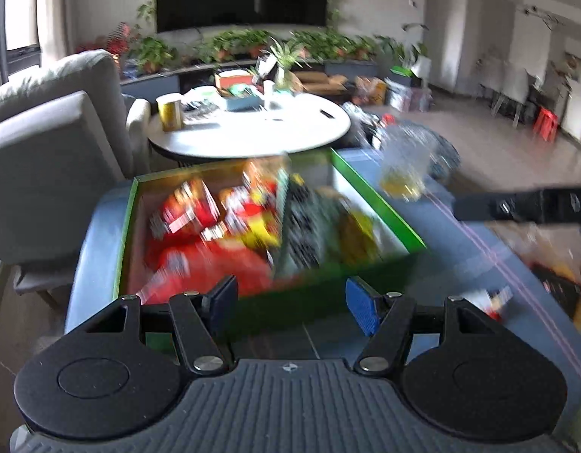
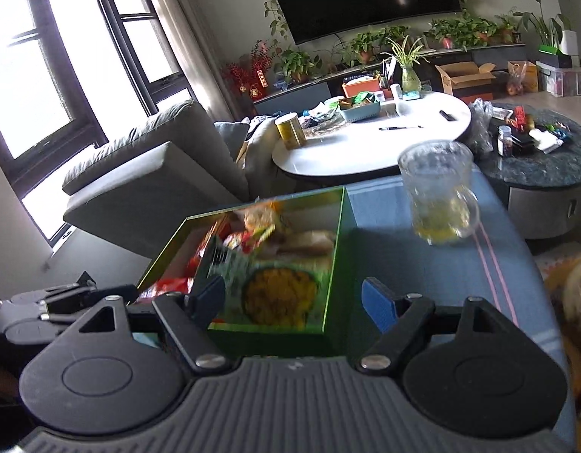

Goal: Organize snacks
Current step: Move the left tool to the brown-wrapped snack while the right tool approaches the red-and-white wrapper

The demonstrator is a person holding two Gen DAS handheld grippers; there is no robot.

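Observation:
A green box [image 1: 381,204] full of snack packets stands on a blue-covered table [image 1: 460,249]. Red and yellow packets [image 1: 214,226] fill its left side, dark and yellow ones [image 1: 328,222] its right. The left wrist view is blurred. My left gripper [image 1: 292,304] is open and empty, just in front of the box's near wall. In the right wrist view the box [image 2: 337,234] holds a packet with a yellow picture [image 2: 279,292]. My right gripper [image 2: 294,302] is open and empty above the box's near right corner. The left gripper's body [image 2: 56,302] shows at the left.
A glass mug [image 2: 437,192] with a little yellow liquid stands on the blue table right of the box, also in the left wrist view [image 1: 407,162]. More packets [image 1: 547,264] lie at the right. A grey sofa [image 2: 147,173] and a white round table [image 2: 373,143] stand behind.

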